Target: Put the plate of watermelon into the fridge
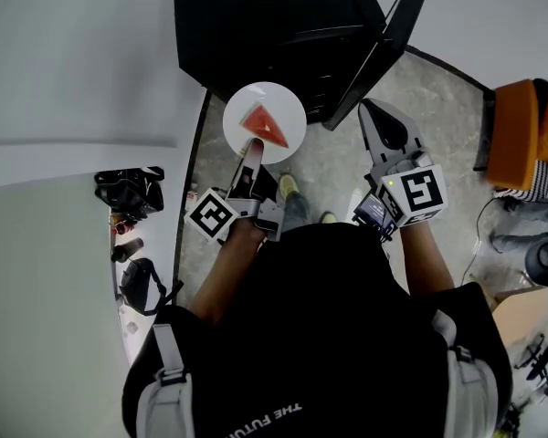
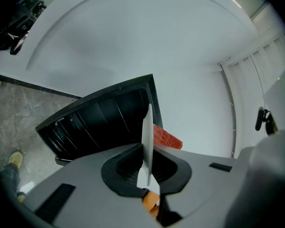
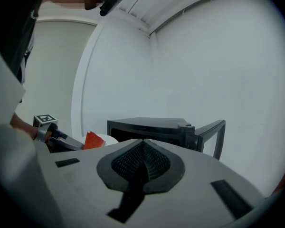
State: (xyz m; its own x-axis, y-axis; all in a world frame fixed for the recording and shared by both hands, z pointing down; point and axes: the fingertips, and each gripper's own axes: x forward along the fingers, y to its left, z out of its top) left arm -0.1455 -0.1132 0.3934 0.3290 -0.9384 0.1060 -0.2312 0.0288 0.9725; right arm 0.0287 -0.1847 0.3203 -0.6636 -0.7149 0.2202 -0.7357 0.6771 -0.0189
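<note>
A white plate point(image 1: 283, 108) carries a red watermelon wedge point(image 1: 266, 125) and is held in the air just in front of the small black fridge point(image 1: 274, 26). My left gripper point(image 1: 253, 146) is shut on the plate's near rim. In the left gripper view the plate point(image 2: 147, 141) is seen edge-on between the jaws, with the watermelon point(image 2: 167, 137) behind it and the fridge's dark open inside point(image 2: 99, 122) beyond. My right gripper point(image 1: 376, 115) is shut and holds nothing; it hangs right of the plate near the open fridge door point(image 1: 393, 35). The right gripper view shows the plate point(image 3: 107, 139), the watermelon point(image 3: 92, 139) and the fridge point(image 3: 154, 127).
The fridge door point(image 3: 217, 134) stands open to the right. A white table point(image 1: 64, 135) lies at the left with dark objects point(image 1: 128, 190) at its edge. An orange seat point(image 1: 521, 135) and cables are at the right on the speckled floor point(image 1: 429, 99).
</note>
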